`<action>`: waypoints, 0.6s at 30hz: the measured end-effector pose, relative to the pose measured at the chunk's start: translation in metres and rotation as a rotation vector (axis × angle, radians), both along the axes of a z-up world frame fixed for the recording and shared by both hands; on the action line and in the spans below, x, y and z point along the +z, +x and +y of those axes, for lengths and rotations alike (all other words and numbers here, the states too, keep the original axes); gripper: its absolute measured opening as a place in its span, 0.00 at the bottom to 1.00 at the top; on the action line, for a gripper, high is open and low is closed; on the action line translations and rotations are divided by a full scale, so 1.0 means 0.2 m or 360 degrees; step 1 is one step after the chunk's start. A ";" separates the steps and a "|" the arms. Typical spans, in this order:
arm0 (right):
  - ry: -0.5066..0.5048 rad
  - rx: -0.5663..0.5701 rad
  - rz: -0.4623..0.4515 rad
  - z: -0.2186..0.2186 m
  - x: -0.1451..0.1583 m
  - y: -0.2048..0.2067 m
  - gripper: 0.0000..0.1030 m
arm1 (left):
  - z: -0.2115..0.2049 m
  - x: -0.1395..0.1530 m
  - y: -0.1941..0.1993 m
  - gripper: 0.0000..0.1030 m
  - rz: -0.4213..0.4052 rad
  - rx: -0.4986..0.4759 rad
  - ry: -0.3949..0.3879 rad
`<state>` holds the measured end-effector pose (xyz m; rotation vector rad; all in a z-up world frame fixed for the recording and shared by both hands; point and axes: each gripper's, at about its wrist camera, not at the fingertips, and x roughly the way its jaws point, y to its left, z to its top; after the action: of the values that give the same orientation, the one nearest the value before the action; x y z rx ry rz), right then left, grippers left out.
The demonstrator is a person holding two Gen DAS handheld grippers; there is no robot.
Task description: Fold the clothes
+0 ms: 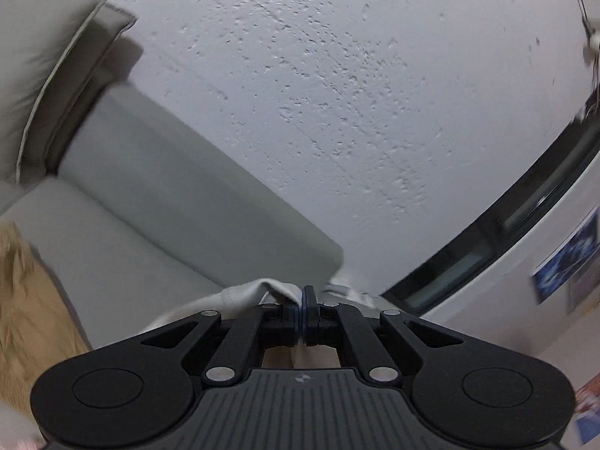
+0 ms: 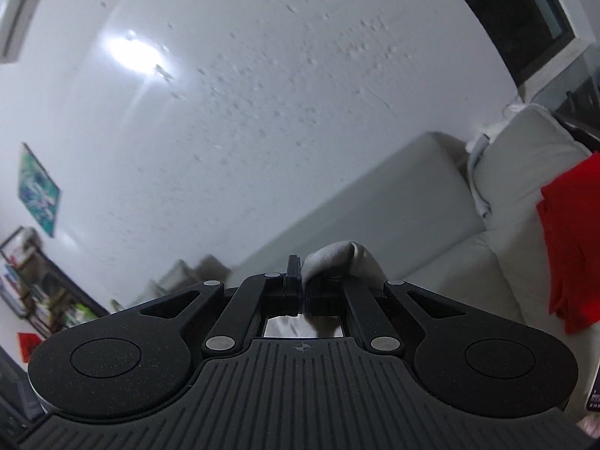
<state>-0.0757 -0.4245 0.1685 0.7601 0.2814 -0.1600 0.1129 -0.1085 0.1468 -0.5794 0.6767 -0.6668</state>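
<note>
Black linkage arms close up in both wrist views, each pair drawn fully together. Left gripper (image 1: 303,302) clamped on a bunched edge of a pale garment (image 1: 247,294), cloth pinched between the blue-lined pads and spilling over to either side. Right gripper (image 2: 300,275) likewise closed on pale cloth (image 2: 337,257), a rounded fold humped over its right finger; probably the same garment, though not certain from these views. Both cameras tilted steeply upward, mostly pitted white wall (image 1: 337,93) in sight, so likely garment lifted high off the sofa (image 1: 150,206) to hang free and shake flat before a fold. Rest of the cloth hidden below the frames; shape and type impossible to tell. Held at two separate points, presumably corners or shoulders, to spread the piece wide and keep an edge straight. Grey sofa seat beneath and behind, back cushion (image 1: 48,75) at upper left in the left view. Red cloth (image 2: 573,243) draped over the sofa at far right in the right view, well apart from the grip, perhaps awaiting a turn. Folding itself judged not yet begun.
</note>
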 end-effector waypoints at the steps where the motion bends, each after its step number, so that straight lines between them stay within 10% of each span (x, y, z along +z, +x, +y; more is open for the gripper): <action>1: -0.0031 -0.0019 -0.0001 -0.01 0.03 0.06 0.01 | -0.03 0.07 0.07 0.00 -0.0043 0.0018 -0.0004; 5: -0.0212 -0.0097 -0.0227 -0.07 0.48 0.25 0.01 | -0.05 0.48 0.22 0.00 -0.0294 0.0085 -0.0081; 9: -0.0378 -0.0121 -0.0322 -0.07 0.78 0.25 0.01 | -0.03 0.55 0.21 0.00 -0.0299 0.0040 -0.0125; 18: -0.0198 -0.0066 0.0226 -0.08 0.04 0.24 0.01 | -0.06 -0.34 -0.01 0.00 0.0056 -0.0049 0.0461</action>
<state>-0.0278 -0.4405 0.1773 0.6325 0.3872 -0.2688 0.1110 -0.1199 0.0784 -0.3138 0.8001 -0.5754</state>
